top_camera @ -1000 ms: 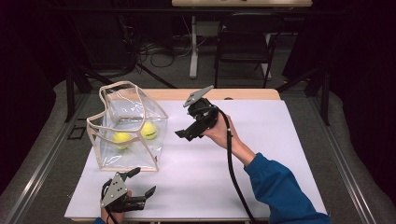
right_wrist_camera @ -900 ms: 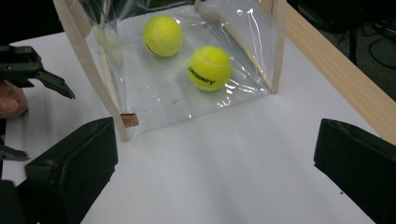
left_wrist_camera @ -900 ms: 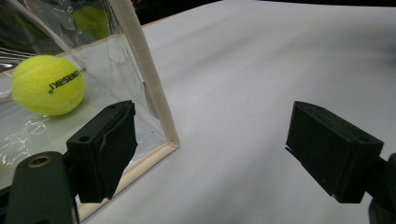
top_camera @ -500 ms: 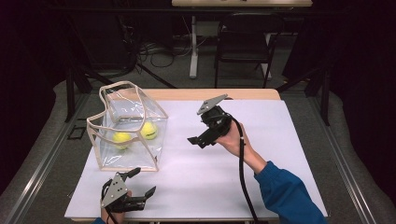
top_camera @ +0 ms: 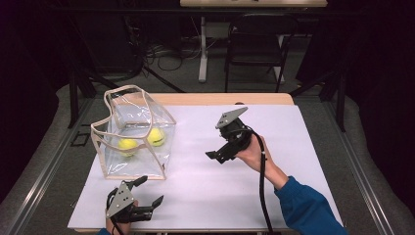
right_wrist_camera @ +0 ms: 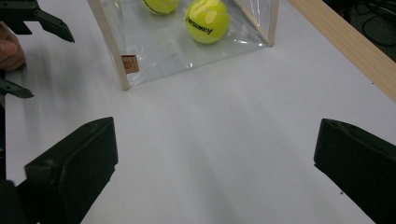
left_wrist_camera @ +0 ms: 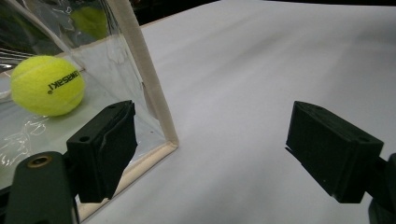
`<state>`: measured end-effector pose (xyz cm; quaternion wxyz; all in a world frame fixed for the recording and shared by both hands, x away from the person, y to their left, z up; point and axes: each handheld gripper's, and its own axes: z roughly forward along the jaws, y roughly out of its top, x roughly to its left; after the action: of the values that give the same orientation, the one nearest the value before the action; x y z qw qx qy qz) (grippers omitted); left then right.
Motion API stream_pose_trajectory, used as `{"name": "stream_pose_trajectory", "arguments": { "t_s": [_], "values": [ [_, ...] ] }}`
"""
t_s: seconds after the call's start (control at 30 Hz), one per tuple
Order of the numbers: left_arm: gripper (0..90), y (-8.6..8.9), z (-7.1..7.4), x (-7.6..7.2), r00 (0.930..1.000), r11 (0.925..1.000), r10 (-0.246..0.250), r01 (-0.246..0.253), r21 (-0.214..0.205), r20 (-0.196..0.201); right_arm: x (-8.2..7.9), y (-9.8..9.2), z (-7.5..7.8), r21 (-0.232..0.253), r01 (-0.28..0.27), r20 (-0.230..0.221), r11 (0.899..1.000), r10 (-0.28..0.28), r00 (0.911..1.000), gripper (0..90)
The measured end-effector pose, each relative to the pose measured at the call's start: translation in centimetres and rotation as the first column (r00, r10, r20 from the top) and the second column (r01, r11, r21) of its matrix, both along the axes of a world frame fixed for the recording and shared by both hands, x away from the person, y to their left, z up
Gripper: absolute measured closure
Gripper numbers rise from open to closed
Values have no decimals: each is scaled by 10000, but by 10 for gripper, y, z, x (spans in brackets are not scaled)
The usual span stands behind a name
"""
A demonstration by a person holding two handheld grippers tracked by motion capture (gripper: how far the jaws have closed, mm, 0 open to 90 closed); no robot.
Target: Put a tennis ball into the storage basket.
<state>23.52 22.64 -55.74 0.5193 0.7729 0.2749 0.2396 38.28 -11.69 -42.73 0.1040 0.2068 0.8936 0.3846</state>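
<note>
The clear bag [top_camera: 134,134] (two tennis balls [top_camera: 128,146] inside) stands on the bench [top_camera: 293,127]; left tongs [top_camera: 149,193] beside it and right tongs [top_camera: 215,155] both spread, empty.

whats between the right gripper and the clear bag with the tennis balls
Nothing: bare white table separates the right gripper from the clear bag holding two tennis balls. The high view and right gripper view both show that stretch bare.

High view: above near desk [top_camera: 293,127] edge, looking forward and down. Left gripper view: low, close at clear bag [left_wrist_camera: 140,70] corner. Right gripper view: farther back, facing the same bag [right_wrist_camera: 187,51]; all three share it.
</note>
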Motion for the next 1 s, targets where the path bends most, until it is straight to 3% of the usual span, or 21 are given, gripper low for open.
{"name": "stream_pose_trajectory", "arguments": {
  "t_s": [1.0],
  "values": [
    [161,0,0,0,10000,10000,30,-30,17,3,-27,-46,-23,-337,581,2,9977,-581,9983,0]
  ]
}}
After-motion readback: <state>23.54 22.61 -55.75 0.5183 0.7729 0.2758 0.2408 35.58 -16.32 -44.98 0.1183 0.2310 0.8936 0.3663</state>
